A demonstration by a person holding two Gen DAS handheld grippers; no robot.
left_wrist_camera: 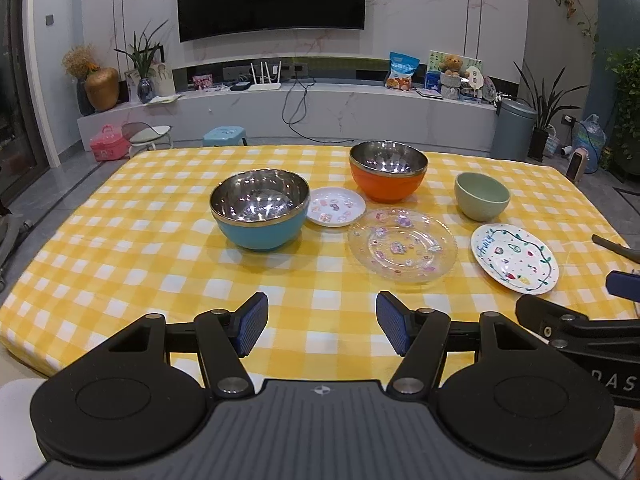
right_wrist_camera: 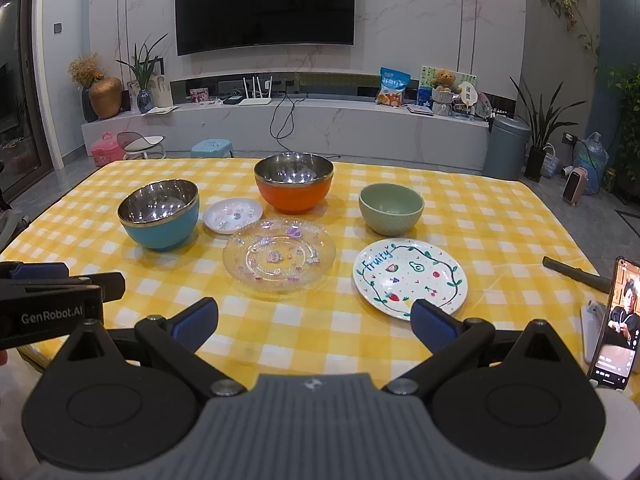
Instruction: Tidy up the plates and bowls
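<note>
Both tools hover low over the near edge of the tabletop (right_wrist_camera: 500, 216), nothing grasped. The right hand-held gripper (right_wrist_camera: 314, 318) is spread wide, and the fruit plate (right_wrist_camera: 410, 276) lies just ahead of its right finger — the nearest piece, flat, rim toward it. The left hand-held gripper (left_wrist_camera: 322, 322), also released, faces the glass plate (left_wrist_camera: 402, 245) and blue bowl (left_wrist_camera: 260, 208) further ahead.

The blue bowl (left_wrist_camera: 259, 213) and orange bowl (left_wrist_camera: 388, 170) are shiny metal inside, the clear plate (left_wrist_camera: 402, 245) looks like glass, and the checked cloth (left_wrist_camera: 160, 248) looks smooth.
</note>
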